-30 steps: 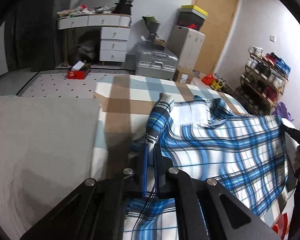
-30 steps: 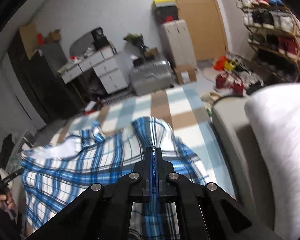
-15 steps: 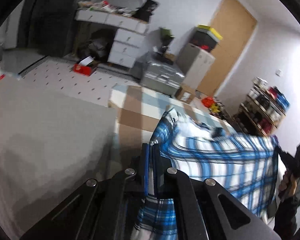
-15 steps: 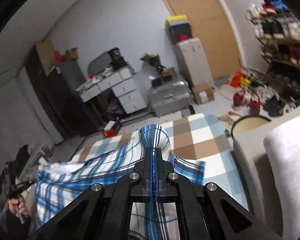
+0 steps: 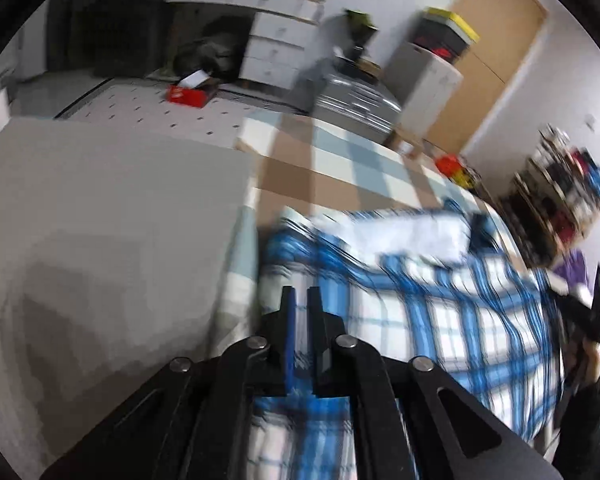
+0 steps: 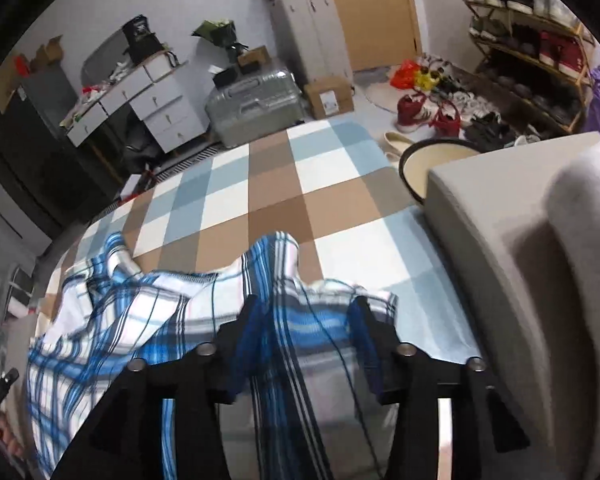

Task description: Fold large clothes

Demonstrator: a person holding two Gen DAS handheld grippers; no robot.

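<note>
Release after a fold. The blue-and-white plaid shirt [image 6: 204,320] lies on the checked brown, blue and white bedspread [image 6: 276,184]. Right gripper [image 6: 304,320] has just opened wide; left gripper [image 5: 301,300] has just parted slightly, cloth no longer clamped as before.

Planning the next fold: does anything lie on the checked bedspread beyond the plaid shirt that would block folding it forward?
Nothing visible does. Beyond the plaid shirt, the checked bedspread shows bare to its far edge. The right gripper, jaws just opened, hangs over the shirt.
</note>
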